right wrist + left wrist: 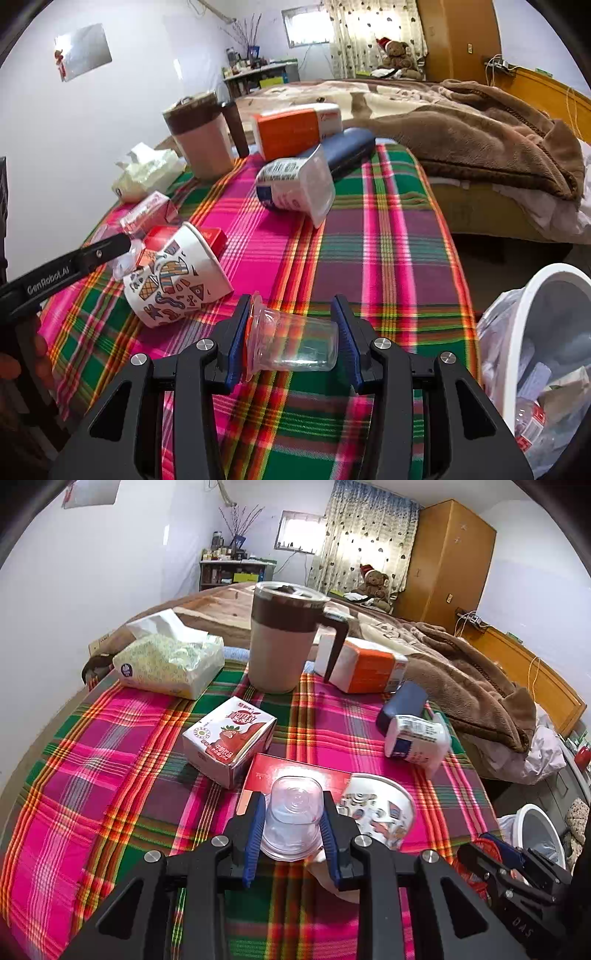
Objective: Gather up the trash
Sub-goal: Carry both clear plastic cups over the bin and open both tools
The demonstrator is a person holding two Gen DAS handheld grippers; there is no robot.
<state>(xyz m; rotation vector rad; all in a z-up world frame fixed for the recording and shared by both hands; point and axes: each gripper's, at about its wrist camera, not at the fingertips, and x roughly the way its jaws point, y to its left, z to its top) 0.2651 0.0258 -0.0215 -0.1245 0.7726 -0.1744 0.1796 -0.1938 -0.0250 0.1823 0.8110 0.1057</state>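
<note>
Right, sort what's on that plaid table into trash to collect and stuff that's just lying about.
Trash for the job:
clear cup in the left gripper
clear lidded cup in the right gripper
patterned paper cup, tipped over
yogurt tub, on its side
strawberry milk carton
white bin

Probably just lying about:
lidded mug
tissue pack
orange box

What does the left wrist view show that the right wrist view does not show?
Only the left wrist view shows the left gripper closed on a clear plastic cup seen bottom-on. Only the right wrist view shows the right gripper closed on a clear cup with an orange lid, lying sideways. Both show the patterned paper cup on its side, the mug and the white bin.
</note>
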